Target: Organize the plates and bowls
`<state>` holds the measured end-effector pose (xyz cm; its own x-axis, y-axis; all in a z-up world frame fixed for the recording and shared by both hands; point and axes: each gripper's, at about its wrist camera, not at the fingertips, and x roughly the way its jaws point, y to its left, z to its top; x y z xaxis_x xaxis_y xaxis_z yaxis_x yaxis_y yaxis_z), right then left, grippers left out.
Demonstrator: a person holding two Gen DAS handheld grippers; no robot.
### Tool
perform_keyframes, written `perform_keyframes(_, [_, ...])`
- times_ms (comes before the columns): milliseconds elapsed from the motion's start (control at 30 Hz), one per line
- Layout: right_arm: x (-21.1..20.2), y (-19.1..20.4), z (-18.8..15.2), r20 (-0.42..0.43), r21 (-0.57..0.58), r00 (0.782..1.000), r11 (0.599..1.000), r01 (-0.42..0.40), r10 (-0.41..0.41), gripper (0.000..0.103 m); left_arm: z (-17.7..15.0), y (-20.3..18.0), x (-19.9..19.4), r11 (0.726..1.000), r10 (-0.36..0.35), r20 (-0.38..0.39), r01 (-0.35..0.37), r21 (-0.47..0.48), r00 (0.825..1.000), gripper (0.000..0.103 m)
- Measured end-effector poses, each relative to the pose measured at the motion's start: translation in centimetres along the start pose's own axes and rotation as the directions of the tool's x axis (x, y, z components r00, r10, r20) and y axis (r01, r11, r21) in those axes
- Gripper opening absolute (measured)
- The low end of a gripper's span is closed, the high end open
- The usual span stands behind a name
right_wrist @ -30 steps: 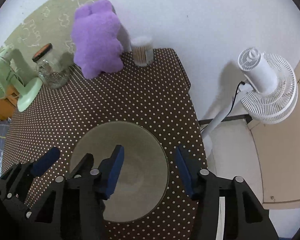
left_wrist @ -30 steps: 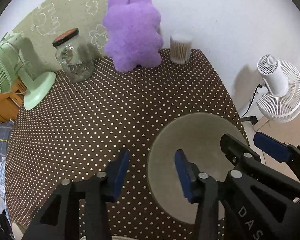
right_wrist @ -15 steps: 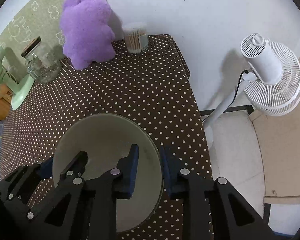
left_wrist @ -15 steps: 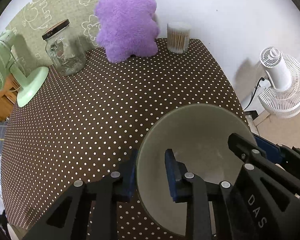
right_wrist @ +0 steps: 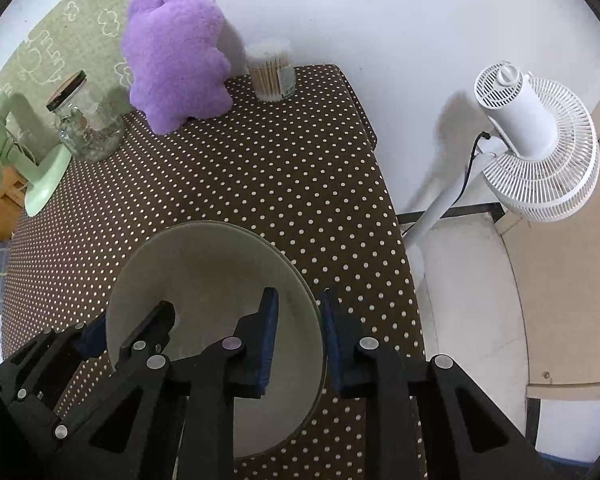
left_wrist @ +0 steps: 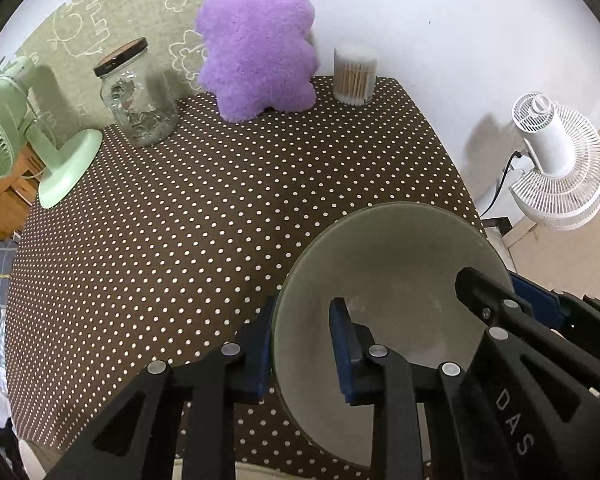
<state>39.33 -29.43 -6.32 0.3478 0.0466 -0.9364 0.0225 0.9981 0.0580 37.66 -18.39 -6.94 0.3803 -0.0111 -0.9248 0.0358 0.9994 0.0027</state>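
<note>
A large grey-green bowl [left_wrist: 392,264] [right_wrist: 204,264] is over the near right part of the brown polka-dot table [left_wrist: 204,216]. My left gripper [left_wrist: 300,344] is shut on the bowl's left rim, one blue pad outside the wall and one inside. My right gripper [right_wrist: 298,340] is shut on the bowl's right rim in the same way. Each gripper shows in the other's view, the right one [left_wrist: 500,312] at the bowl's far side and the left one [right_wrist: 128,332] at the lower left. Whether the bowl's base touches the cloth is hidden.
At the back of the table stand a purple plush toy [left_wrist: 256,40], a glass jar with a dark lid [left_wrist: 136,96], a cotton-swab container [left_wrist: 356,74] and a green desk fan [left_wrist: 28,128]. A white floor fan [right_wrist: 528,140] stands beyond the table's right edge. A white rim [left_wrist: 28,456] peeks in at the bottom left.
Both grippers came in from open and closed on opposite rims of the bowl. The bowl now looks larger and nearer in both views.
</note>
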Motion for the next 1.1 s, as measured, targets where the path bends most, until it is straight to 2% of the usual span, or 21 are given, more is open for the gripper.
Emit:
perform_keyframes(533, [-5.4,3.0,-1.6,0.053,-0.008,0.999,1.0,0.01,-0.01,0.026,-1.9,3.8,-5.7,1.0,-0.019,0.061,0.02,-0.015,0.998,0.024])
perform_keyframes(1100, [-11.6,9.8,-5.5,0.111,0.029,0.993,0.999,0.044,-0.047,0.026,-4.6,10.7,-11.2,0.998,-0.056,0.113,0.055,0.018,0.992,0.024])
